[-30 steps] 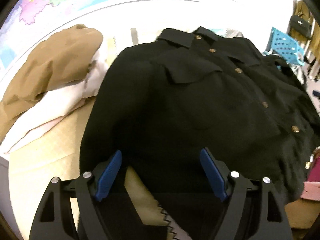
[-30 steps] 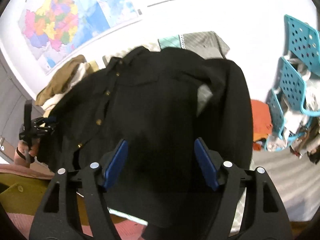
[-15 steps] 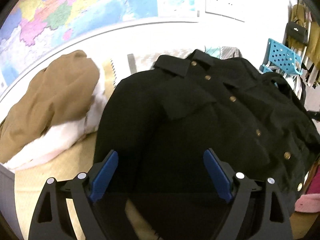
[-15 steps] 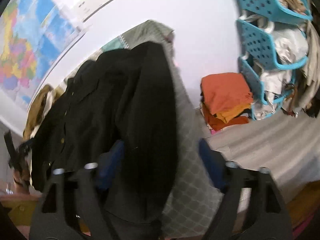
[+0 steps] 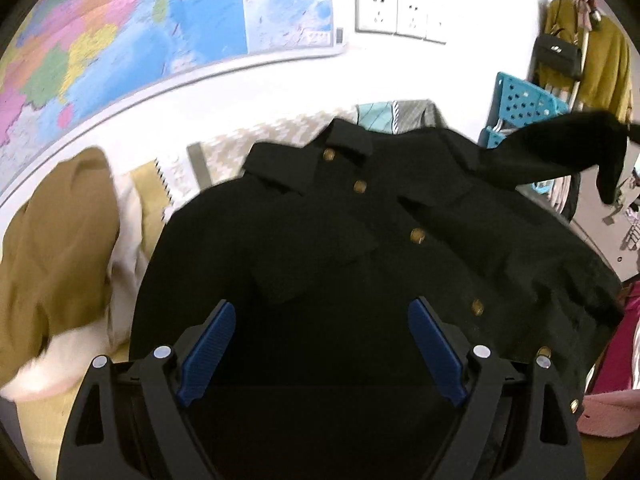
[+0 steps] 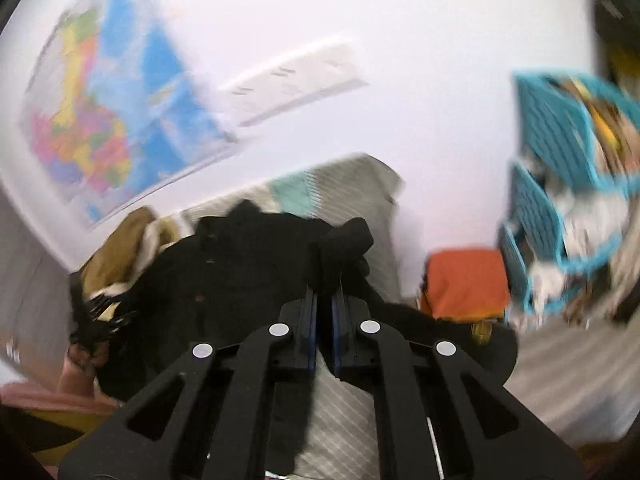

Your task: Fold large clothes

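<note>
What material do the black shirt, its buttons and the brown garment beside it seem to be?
Black shirt: matte woven cloth, probably cotton; its flaps hold shape. Buttons: shiny gold, metal or metal-look plastic. Brown garment: soft matte fabric with a white, possibly fleecy lining.

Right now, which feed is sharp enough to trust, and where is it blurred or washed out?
Left wrist view: mostly sharp, black jacket buttons crisp, the wall behind it blown out white, fisheye bending the map. Right wrist view: smeared by motion blur; map, blue baskets and jacket edges streaked; only the fingers read clearly.
</note>
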A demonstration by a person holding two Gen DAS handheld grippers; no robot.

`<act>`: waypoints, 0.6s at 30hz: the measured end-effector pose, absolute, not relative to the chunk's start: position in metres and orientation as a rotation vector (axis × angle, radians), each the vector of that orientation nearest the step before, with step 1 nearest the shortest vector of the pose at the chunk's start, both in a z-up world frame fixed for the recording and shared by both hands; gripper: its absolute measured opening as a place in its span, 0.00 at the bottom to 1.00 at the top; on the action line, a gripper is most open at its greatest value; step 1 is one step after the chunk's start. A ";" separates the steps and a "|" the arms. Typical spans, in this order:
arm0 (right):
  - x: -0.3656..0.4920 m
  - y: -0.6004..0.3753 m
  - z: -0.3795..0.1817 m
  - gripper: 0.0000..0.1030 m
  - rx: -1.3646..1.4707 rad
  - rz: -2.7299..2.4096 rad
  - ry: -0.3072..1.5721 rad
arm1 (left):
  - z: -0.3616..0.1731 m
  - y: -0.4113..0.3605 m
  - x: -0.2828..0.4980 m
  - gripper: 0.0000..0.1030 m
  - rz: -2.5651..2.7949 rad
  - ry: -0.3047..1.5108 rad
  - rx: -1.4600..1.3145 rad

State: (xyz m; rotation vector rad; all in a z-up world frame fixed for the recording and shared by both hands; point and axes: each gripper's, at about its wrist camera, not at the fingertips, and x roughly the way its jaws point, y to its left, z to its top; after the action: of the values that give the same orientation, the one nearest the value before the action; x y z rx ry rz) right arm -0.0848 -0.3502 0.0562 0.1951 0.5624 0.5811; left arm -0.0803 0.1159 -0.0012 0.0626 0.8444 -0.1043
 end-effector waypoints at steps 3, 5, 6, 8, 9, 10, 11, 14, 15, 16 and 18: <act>-0.084 -0.298 0.092 0.06 0.071 0.677 0.578 | 0.005 0.117 -0.072 0.85 -0.136 0.827 0.049; -0.082 -0.251 0.102 0.06 -0.022 0.745 0.612 | 0.009 0.117 -0.068 0.85 -0.159 0.819 0.038; -0.082 -0.227 0.103 0.07 -0.067 0.778 0.626 | 0.010 0.117 -0.066 0.85 -0.166 0.815 0.035; -0.080 -0.177 0.099 0.07 -0.141 0.860 0.662 | 0.011 0.117 -0.065 0.86 -0.181 0.807 0.027; -0.078 -0.151 0.094 0.07 -0.175 0.903 0.677 | 0.012 0.118 -0.064 0.86 -0.194 0.804 0.020; -0.075 -0.126 0.087 0.08 -0.196 0.952 0.701 | 0.012 0.118 -0.065 0.86 -0.200 0.802 0.016; -0.073 -0.106 0.081 0.09 -0.214 0.988 0.721 | 0.011 0.119 -0.065 0.86 -0.205 0.801 0.013; -0.058 -0.052 0.056 0.21 -0.226 1.054 0.797 | 0.008 0.126 -0.068 0.89 -0.225 0.801 -0.007; -0.052 -0.038 0.048 0.25 -0.220 1.066 0.825 | 0.007 0.129 -0.068 0.89 -0.231 0.805 -0.015; -0.045 -0.026 0.039 0.39 -0.220 1.082 0.850 | 0.006 0.132 -0.069 0.89 -0.235 0.808 -0.022; -0.036 -0.022 0.032 0.53 -0.200 1.061 0.851 | 0.003 0.138 -0.072 0.89 -0.251 0.815 -0.045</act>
State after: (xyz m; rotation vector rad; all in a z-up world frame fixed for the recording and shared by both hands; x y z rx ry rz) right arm -0.0362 -0.0220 0.0324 -0.2002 0.8510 1.0607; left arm -0.0723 0.1379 0.0032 -0.0454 0.8153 -0.2511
